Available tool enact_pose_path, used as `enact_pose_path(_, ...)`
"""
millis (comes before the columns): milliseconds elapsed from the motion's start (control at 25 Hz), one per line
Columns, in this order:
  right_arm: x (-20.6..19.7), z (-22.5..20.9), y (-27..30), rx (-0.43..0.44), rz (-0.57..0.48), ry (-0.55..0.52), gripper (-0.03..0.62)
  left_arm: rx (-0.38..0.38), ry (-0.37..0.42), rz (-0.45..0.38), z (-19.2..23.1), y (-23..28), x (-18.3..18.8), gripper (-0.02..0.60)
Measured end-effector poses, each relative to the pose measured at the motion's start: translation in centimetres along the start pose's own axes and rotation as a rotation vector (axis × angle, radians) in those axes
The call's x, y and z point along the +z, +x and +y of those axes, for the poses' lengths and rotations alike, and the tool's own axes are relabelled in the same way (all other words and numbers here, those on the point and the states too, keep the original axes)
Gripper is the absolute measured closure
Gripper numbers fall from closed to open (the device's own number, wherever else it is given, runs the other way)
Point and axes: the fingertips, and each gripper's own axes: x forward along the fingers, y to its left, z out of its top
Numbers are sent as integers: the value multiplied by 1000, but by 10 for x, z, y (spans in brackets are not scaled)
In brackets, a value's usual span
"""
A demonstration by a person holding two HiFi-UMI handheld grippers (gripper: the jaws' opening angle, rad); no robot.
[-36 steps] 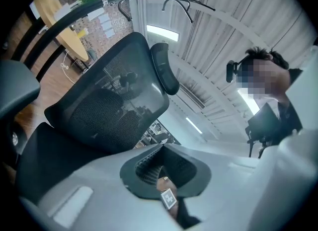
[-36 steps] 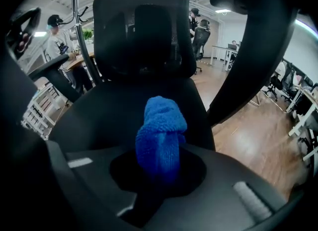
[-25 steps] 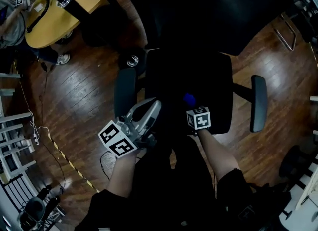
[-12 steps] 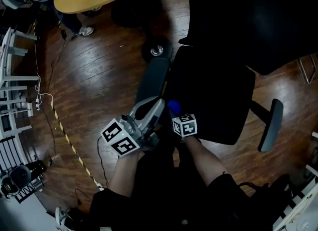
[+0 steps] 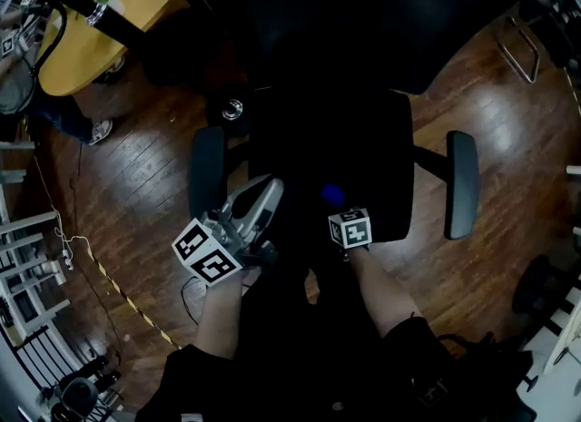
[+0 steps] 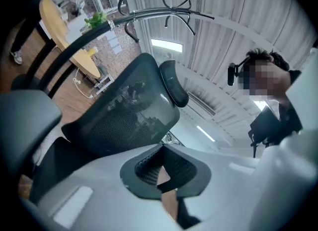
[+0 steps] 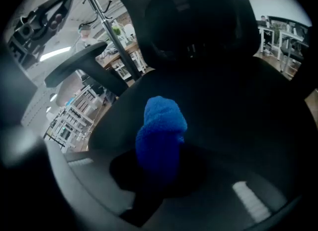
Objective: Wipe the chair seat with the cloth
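1. the blue cloth is bunched into a wad at the near edge of the black chair seat, left of centre. it looks pressed onto or just above the cushion; which one cannot be told.
2. the right gripper has its jaws clamped on the cloth. the free end sticks out ahead of the tips, probably so that fabric, not plastic, meets the seat.
3. the right forearm reaches forward and slightly left from the body, pointing the gripper towards the backrest. that suits a stroke pushed away across the cushion.
4. the left gripper has its jaws drawn almost together with nothing between them. it hovers over the near left corner of the seat, just beside the left armrest, and seems parked out of the wiping path.
5. the left forearm angles up and to the right, tilting that gripper upward towards the mesh backrest and headrest.
6. outward lie the right armrest, the wooden floor and a yellow table at the far left.
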Motion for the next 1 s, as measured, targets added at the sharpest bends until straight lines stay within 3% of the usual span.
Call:
enact_pose_path(320, -24, -137, -103, -234, -61, 131, 559, -103, -14, 113, -17, 57, -29, 589)
enact_pose_path(480, -31, -161, -122, -252, -74, 98, 559, -119, -15, 125, -25, 70, -35, 589)
enact_pose_path(640, -33, -165, -123, -287, -73, 133, 558, -119, -10, 118, -25, 73, -31, 589)
enact_pose_path(800, -1, -145, -124, -214, -163, 133, 559, -104, 1, 107, -21, 66, -22, 589)
enact_pose_path(1000, 98, -67, -167, -28, -399, 76, 558, -129, 23, 79, -58, 66, 6, 589)
